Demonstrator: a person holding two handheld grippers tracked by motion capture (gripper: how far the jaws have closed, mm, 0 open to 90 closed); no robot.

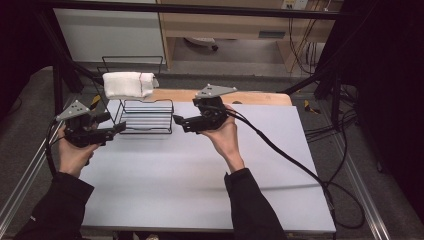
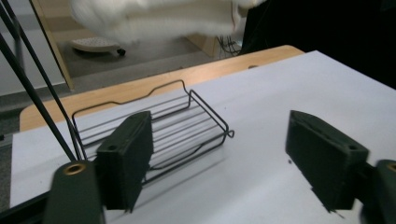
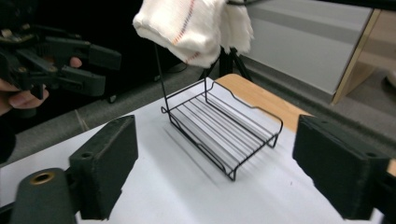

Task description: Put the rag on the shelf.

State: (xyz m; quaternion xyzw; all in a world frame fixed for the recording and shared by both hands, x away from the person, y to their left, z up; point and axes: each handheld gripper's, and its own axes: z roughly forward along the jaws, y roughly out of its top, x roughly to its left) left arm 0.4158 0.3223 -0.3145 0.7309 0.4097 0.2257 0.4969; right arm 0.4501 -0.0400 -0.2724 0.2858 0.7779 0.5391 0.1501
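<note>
A black wire rack [image 1: 146,119] stands at the back left of the white table [image 1: 200,185]. A folded white towel [image 1: 127,84] hangs over its tall upper frame. My left gripper [image 1: 114,123] is held just left of the rack's low tray, open and holding nothing. My right gripper [image 1: 180,124] hovers just right of the tray, also open. In the left gripper view the tray [image 2: 154,126] lies beyond the spread jaws, with the blurred towel [image 2: 154,18] above. In the right gripper view the tray [image 3: 224,126] and towel [image 3: 196,28] sit ahead, and the left gripper [image 3: 100,70] is at upper left.
A wooden board [image 1: 260,96] runs under the table's far edge. A black cable [image 1: 300,165] trails from the right gripper across the table's right side. Black frame posts [image 1: 60,75] stand at the back corners. Bare white table stretches in front of the rack.
</note>
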